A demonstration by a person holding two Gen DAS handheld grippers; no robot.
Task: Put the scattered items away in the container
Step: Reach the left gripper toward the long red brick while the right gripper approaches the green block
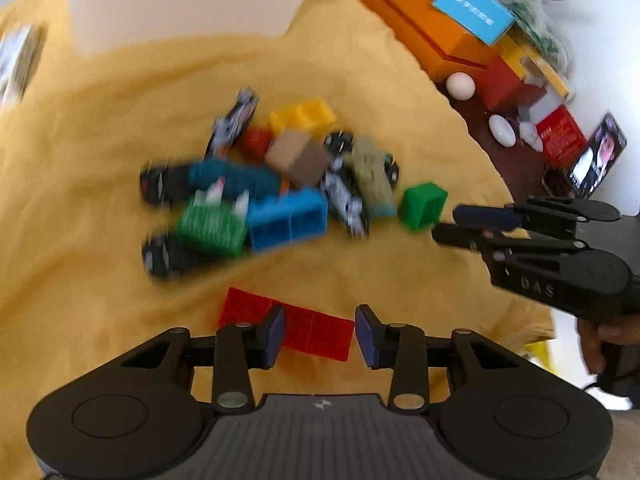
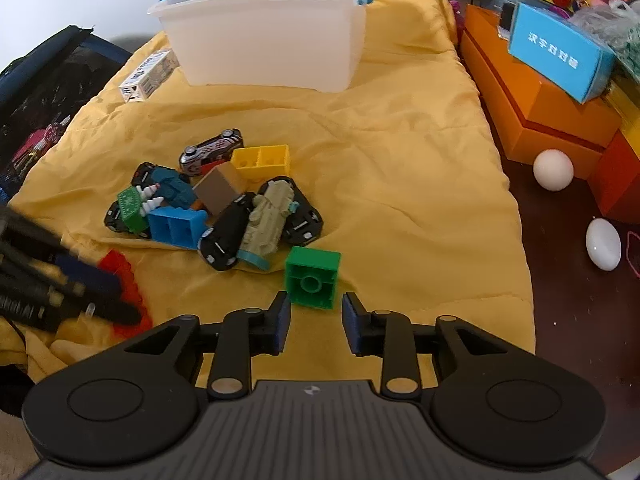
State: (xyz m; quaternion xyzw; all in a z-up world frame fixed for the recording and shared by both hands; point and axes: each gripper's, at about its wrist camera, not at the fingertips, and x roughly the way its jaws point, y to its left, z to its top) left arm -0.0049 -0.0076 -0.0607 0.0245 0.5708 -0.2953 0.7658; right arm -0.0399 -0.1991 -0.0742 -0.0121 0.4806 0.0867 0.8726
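Left claw: jaws parted, pads not pressing anything, poised over a flat red brick lying on the yellow cloth; the brick shows between and beyond the pads, contact cannot be told through the motion blur. Right claw: jaws parted, released, nothing gripped; a green square brick lies stud-side down on the cloth just ahead of the pads, apart from them. Beyond both claws, heap of scattered toys mid-cloth: blue brick, yellow brick, tan block, olive toy vehicle, black toy car, silver-and-red toy car, teal toy with a green drill part. Far edge of cloth: white plastic container with blue handles, upright, open-topped, well apart from the heap. Small printed carton beside the container's left. Off the cloth, right: orange box, blue box on it, two white egg-shaped items.
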